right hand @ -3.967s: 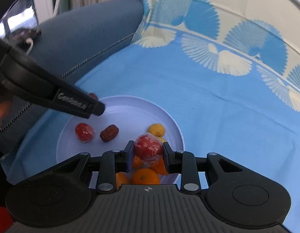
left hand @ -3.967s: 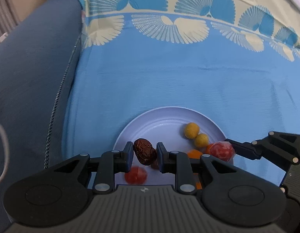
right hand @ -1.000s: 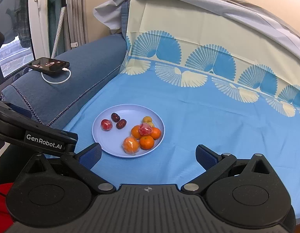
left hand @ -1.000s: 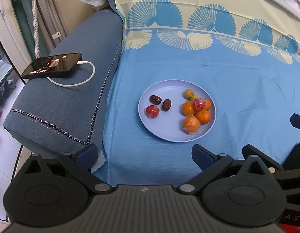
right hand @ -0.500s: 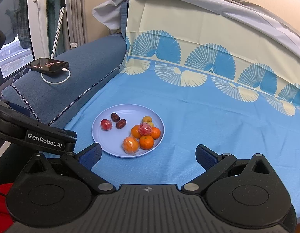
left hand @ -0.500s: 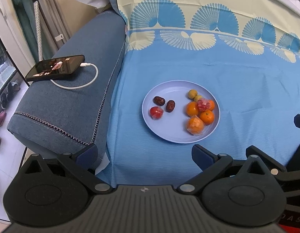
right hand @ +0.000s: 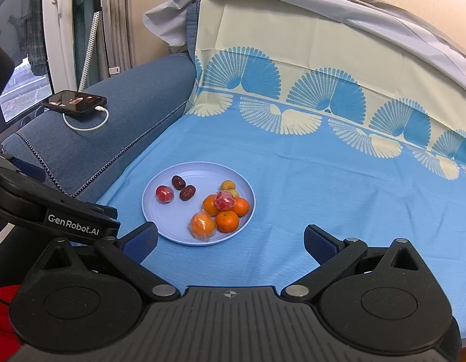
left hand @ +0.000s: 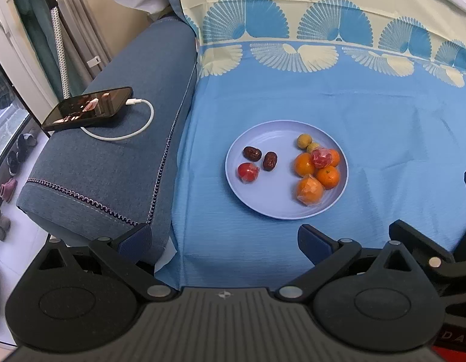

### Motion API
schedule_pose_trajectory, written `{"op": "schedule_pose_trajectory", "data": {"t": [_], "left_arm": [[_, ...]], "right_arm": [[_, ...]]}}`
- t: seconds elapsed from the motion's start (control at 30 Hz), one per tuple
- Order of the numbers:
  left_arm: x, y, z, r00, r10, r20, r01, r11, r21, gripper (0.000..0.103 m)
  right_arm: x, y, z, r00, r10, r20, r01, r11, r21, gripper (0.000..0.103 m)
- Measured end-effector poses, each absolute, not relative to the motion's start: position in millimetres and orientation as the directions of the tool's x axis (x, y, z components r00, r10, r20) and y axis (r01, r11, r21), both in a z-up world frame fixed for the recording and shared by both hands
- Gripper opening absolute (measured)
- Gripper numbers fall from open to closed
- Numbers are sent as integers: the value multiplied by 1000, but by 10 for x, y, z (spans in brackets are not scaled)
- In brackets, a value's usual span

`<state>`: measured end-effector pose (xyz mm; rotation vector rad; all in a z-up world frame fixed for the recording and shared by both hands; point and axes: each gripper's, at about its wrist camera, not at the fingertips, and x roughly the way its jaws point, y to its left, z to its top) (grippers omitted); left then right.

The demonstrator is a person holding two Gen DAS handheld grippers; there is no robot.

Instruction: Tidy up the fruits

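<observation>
A pale lilac plate [left hand: 281,208] [right hand: 160,220] lies on the blue cloth. On its left part sit two dark red dates [left hand: 252,153] [right hand: 178,182] and a wrapped red fruit [left hand: 247,172] [right hand: 164,194]. On its right part several oranges [left hand: 328,176] [right hand: 227,221] cluster with a wrapped red fruit [left hand: 321,157] [right hand: 224,200] on top and two small yellow fruits [left hand: 304,141] [right hand: 227,185] behind. My left gripper [left hand: 224,241] is open and empty, pulled back near the cloth's front edge. My right gripper [right hand: 230,241] is open and empty too, well short of the plate.
A blue sofa armrest [left hand: 118,163] [right hand: 136,96] runs along the left, with a black phone [left hand: 88,108] [right hand: 74,100] and its white cable on it. The fan-patterned cloth [right hand: 323,163] covers seat and backrest. Shoes [left hand: 6,187] lie on the floor at far left.
Four seconds ago each gripper was shut on a fruit over the plate. Both fruits now lie on the plate, and both grippers stand open. Over the last second the views barely shifted.
</observation>
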<state>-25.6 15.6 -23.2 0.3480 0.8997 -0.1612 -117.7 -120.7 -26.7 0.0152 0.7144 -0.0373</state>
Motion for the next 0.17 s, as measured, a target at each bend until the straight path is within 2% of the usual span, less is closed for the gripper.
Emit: {"op": "schedule_pose_trajectory", "data": {"t": [0.17], "left_arm": [[-215, 200, -244, 606, 28, -795, 249, 943, 223, 103]], "right_arm": [[-1150, -1220, -283, 753, -22, -658, 40, 999, 13, 102]]}}
